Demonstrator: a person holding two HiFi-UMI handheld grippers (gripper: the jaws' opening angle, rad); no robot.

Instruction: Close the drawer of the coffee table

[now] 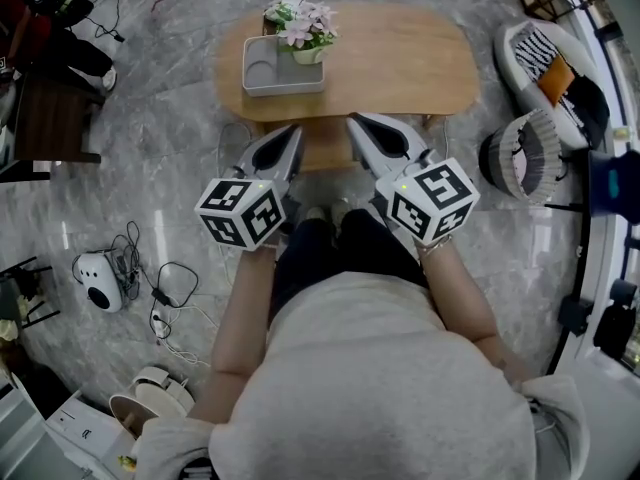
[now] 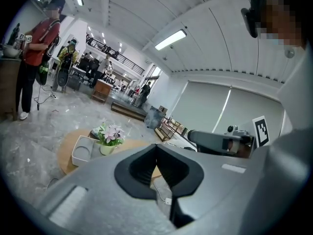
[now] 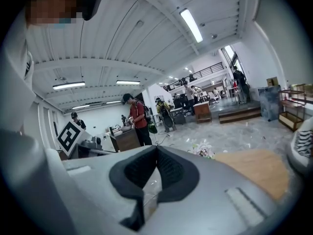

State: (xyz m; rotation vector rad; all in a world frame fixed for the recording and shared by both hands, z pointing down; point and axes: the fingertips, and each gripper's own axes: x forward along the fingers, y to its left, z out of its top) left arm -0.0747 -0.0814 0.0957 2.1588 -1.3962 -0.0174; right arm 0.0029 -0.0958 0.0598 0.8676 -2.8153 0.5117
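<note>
The oval wooden coffee table (image 1: pixel 400 63) stands just ahead of me. Below its near edge a wooden drawer front (image 1: pixel 322 148) sticks out between the two grippers. My left gripper (image 1: pixel 293 133) points at the table's near edge, jaws shut and empty; in its own view the left gripper (image 2: pixel 156 146) has its tips together above the table (image 2: pixel 66 151). My right gripper (image 1: pixel 355 123) sits beside it, also shut on nothing, and its own view shows the right gripper (image 3: pixel 156 147) with tips meeting beside the tabletop (image 3: pixel 254 170). Neither gripper visibly touches the drawer.
A grey tray (image 1: pixel 283 90) and a pot of pink flowers (image 1: pixel 305 33) sit on the table's left part. A round striped stool (image 1: pixel 525 153) and a chair (image 1: pixel 550 63) stand to the right. Cables (image 1: pixel 160 288) and a white device (image 1: pixel 100 280) lie on the floor at left. A person (image 2: pixel 36 48) stands far off.
</note>
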